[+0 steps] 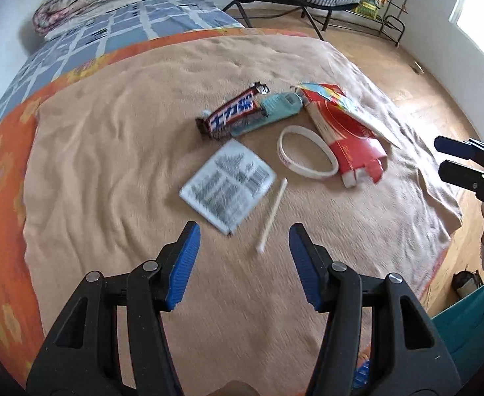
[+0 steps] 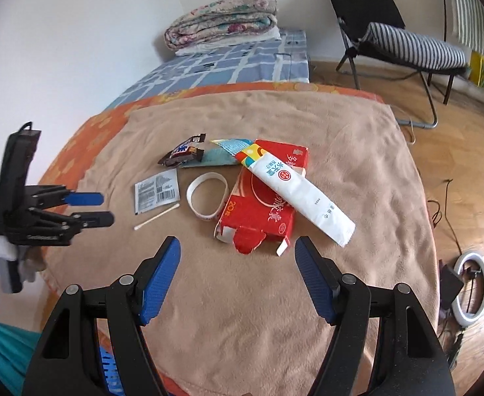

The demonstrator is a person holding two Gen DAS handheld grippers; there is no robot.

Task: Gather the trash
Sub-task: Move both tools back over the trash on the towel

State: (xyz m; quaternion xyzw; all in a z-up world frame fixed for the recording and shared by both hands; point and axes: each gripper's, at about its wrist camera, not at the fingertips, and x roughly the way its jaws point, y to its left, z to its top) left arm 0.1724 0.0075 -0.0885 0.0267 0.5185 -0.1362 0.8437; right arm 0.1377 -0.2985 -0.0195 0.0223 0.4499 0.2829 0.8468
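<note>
Trash lies mid-bed on tan fleece blanket (image 2: 242, 297): flattened red cardboard box (image 2: 258, 211), white paper sachet (image 2: 158, 189) left of it. Left gripper (image 1: 243, 264) and right gripper (image 2: 237, 274) spread, empty, nearer than box.

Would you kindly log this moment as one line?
left gripper: open, empty | right gripper: open, empty | trash on blanket: red box, cotton swab, untouched
</note>
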